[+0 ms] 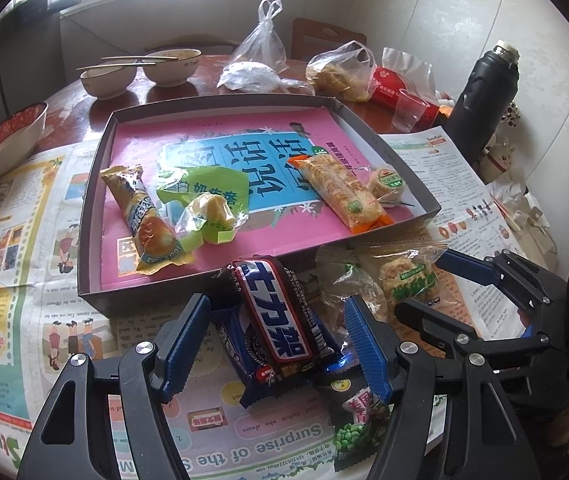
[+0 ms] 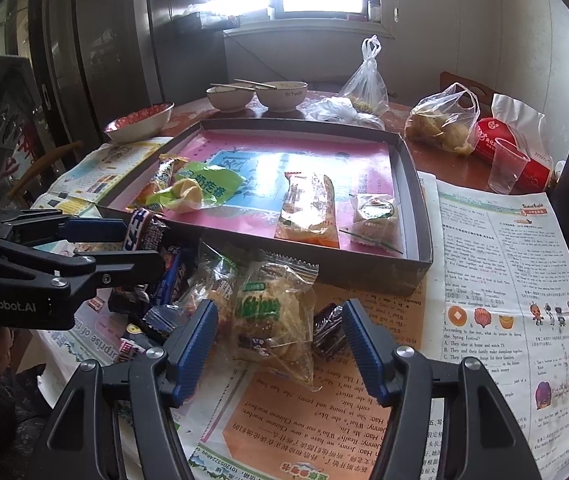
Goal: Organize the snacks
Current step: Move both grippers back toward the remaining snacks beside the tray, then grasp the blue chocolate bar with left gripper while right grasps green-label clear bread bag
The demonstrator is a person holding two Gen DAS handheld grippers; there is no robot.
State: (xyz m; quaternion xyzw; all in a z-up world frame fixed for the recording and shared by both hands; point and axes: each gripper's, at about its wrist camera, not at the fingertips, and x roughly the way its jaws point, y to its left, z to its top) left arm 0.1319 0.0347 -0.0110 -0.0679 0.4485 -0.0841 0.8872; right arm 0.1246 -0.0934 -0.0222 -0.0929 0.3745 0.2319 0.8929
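Left fingers [image 1: 188,340] apart astride chocolate bar [image 1: 274,312]; right fingers [image 2: 196,344] apart astride clear-wrapped pastry [image 2: 270,316]; shallow box [image 1: 88,216] behind.

- A tray [image 1: 96,216] sits on newspaper [image 1: 12,240] on the table [image 1: 204,80].
- Five snacks lie in the tray.
- A snack pile [image 2: 220,304] lies just in front of the tray.
- Bowls [image 1: 140,68], bags [image 1: 260,52], a cup [image 1: 408,110] and a flask [image 1: 484,100] stand behind the tray.
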